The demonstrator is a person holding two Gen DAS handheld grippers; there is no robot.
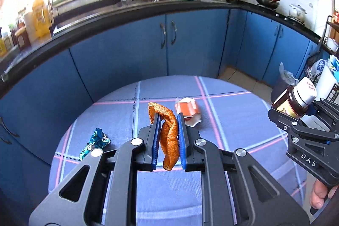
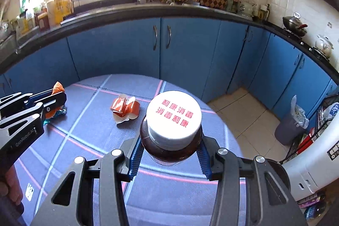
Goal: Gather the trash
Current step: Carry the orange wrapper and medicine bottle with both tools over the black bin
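Note:
My left gripper (image 1: 168, 118) is shut on an orange peel (image 1: 168, 141) and holds it above the round blue table (image 1: 222, 120). My right gripper (image 2: 169, 151) is shut on a brown bottle (image 2: 171, 147) with a white cap (image 2: 174, 118); it also shows in the left wrist view (image 1: 293, 102), raised at the right. A torn red-orange packet (image 1: 187, 110) lies on the table beyond the left gripper, also seen in the right wrist view (image 2: 125, 108). A crumpled teal foil wrapper (image 1: 95, 142) lies on the table at the left.
Blue cabinets (image 1: 169, 41) under a dark counter curve behind the table. A grey trash bin (image 2: 291, 124) with a bag liner stands on the tiled floor at the right, next to a wire rack and a white appliance (image 2: 313, 154).

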